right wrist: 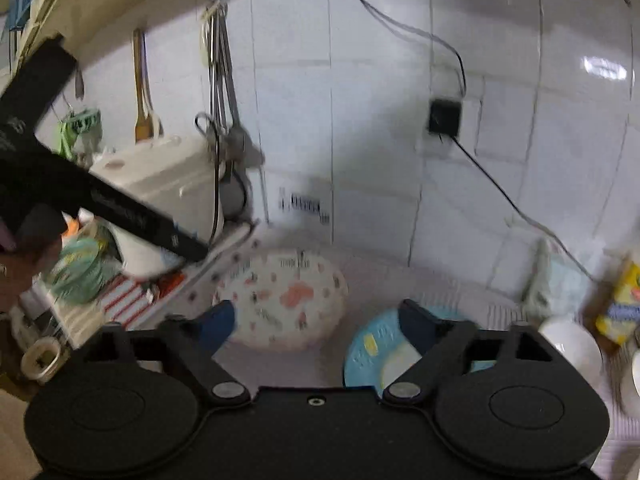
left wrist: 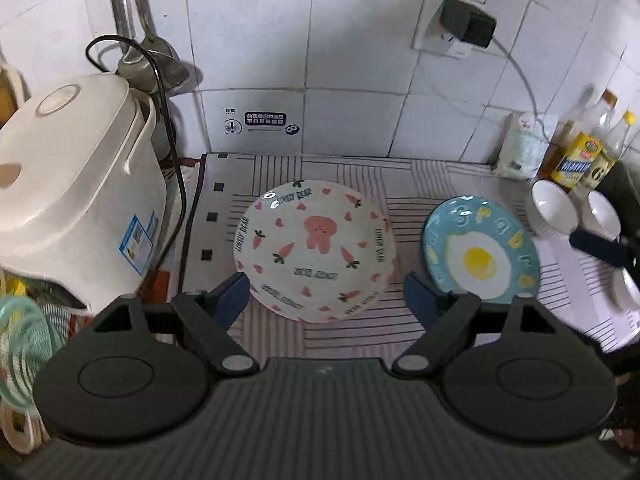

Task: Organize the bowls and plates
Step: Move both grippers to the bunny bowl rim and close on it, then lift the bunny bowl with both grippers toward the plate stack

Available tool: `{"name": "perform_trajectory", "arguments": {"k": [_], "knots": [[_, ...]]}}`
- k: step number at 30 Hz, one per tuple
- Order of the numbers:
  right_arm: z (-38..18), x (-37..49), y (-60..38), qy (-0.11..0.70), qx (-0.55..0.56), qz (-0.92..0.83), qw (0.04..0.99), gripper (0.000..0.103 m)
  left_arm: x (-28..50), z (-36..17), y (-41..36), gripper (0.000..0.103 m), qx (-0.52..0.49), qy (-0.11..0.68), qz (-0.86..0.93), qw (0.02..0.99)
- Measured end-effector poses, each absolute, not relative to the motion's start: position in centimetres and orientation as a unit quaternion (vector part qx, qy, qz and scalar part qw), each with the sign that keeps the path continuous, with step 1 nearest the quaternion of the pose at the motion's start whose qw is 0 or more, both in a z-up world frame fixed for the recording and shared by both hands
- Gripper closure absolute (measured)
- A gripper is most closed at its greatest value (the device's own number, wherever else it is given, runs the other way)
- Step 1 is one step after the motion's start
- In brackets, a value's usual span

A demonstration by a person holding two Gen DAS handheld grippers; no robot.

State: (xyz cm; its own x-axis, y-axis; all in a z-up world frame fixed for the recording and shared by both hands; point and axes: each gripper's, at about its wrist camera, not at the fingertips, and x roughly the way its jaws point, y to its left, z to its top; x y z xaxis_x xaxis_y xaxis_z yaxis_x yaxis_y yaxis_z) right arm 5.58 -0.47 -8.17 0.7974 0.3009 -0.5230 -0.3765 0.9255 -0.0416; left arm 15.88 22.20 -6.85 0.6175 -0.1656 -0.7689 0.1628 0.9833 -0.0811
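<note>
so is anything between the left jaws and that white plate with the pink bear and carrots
Nothing visible. The left gripper is open with the white round plate with the pink bear and carrots directly ahead on the striped mat. The blue fried-egg plate lies apart to its right.

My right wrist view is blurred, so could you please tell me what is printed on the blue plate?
Observer: The blue plate shows a fried egg with a yellow yolk.
Operator: Thank you. What is on the white plate?
Observer: The white plate has a pink bear, carrots and hearts.
Operator: How is the left claw?
Observer: The left claw is open and empty, at the white plate's near rim.
</note>
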Motion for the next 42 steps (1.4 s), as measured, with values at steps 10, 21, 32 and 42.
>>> {"name": "perform_trajectory", "arguments": {"k": [10, 21, 32, 42], "knots": [[-15.3, 12.7, 3.0, 0.304, 0.019, 0.124, 0.944, 0.009, 22.2, -12.5, 25.8, 0.011, 0.023, 0.45, -0.102, 0.887], [-22.5, 14.4, 4.3, 0.365, 0.127, 0.103, 0.917, 0.014, 27.0, -20.2, 28.1, 0.015, 0.006, 0.508, -0.109, 0.854], [-24.5, 16.5, 3.8, 0.353, 0.15, 0.059, 0.922, 0.037, 28.9, -22.5, 27.1, 0.059, 0.013, 0.506, -0.128, 0.853], [-25.6, 16.8, 2.3, 0.351, 0.196, 0.005, 0.916, 0.083, 29.0, -22.7, 28.3, 0.064, -0.023, 0.492, -0.129, 0.861]]}}
